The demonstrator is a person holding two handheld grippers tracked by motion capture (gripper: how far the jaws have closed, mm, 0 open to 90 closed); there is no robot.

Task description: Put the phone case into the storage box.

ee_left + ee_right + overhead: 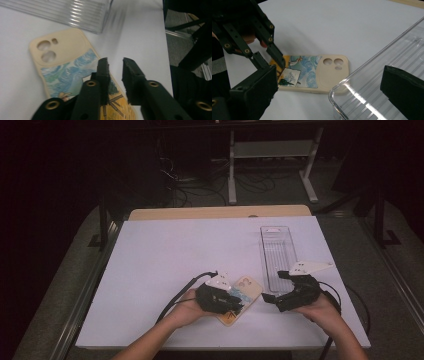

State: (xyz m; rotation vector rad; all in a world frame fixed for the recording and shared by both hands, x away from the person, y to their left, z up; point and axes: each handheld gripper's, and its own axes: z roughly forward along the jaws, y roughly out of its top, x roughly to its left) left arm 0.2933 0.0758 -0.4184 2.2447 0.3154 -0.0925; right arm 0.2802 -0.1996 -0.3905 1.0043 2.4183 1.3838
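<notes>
The left hand-held gripper (115,67) narrows its jaws astride the phone case (67,65) edge, not yet pinching; the right hand-held gripper (329,92) waits open at three o'clock. Next: squeeze, lift.

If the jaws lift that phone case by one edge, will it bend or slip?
The phone case looks thin and hollow, so probably light and a bit bendy. Lying flat on the smooth table, it may slide before lifting. The left gripper has its jaws over one long edge.

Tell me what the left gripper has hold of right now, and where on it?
The left gripper has its jaws nearly closed over the long edge of the phone case, at the picture end. Whether they pinch the edge cannot be told. The right gripper holds nothing.
</notes>
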